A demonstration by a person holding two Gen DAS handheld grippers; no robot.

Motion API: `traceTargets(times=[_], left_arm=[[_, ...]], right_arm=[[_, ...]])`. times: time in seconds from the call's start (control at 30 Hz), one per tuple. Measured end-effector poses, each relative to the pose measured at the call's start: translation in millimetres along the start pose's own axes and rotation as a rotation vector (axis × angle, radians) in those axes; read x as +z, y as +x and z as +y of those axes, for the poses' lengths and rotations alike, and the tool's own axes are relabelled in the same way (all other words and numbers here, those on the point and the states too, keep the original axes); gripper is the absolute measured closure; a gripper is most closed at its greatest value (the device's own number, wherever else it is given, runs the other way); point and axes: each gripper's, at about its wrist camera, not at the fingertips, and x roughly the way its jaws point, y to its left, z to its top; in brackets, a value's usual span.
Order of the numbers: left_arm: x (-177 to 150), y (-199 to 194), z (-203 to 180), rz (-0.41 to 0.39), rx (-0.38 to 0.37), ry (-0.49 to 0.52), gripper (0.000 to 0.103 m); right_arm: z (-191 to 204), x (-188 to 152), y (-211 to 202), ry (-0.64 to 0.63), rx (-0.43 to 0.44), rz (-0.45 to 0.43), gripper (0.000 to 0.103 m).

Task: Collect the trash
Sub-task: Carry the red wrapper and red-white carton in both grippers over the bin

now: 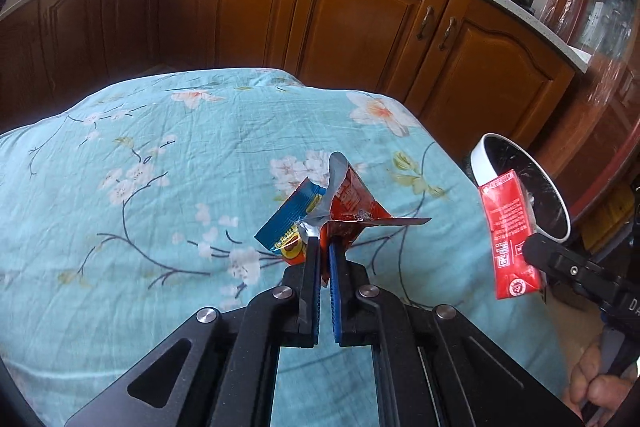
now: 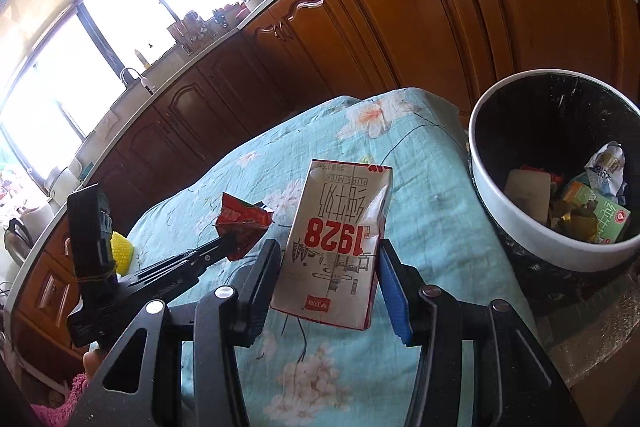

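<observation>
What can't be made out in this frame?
- Trash bin base: right wrist view, cut off by the frame edge; left wrist view, hidden behind the milk carton.
- Snack wrappers: pinched ends hidden inside the left tongs.
- Yellow item: right wrist view, mostly behind the left tool's body.
- Bin contents: lower layers shadowed.

The trash bin [image 1: 520, 183] is partly covered by the milk carton [image 1: 510, 239] in the left wrist view, and its right rim [image 2: 632, 131] leaves the right wrist frame. Print on the wrappers [image 1: 320, 215] is too crumpled to read.
</observation>
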Motion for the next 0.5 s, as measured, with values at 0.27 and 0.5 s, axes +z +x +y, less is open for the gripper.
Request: traceTargets(times=[0.27, 0.5], left_arm=[[-27, -41, -34, -0.023, -0.019, 0.020, 0.100], [-36, -53, -67, -0.023, -0.031, 0.072, 0.100]], right_arm=[[-17, -19, -28, 0.017, -0.026, -0.014, 0.053], [-27, -28, -50, 0.005, -0.064, -0.033, 0.053]])
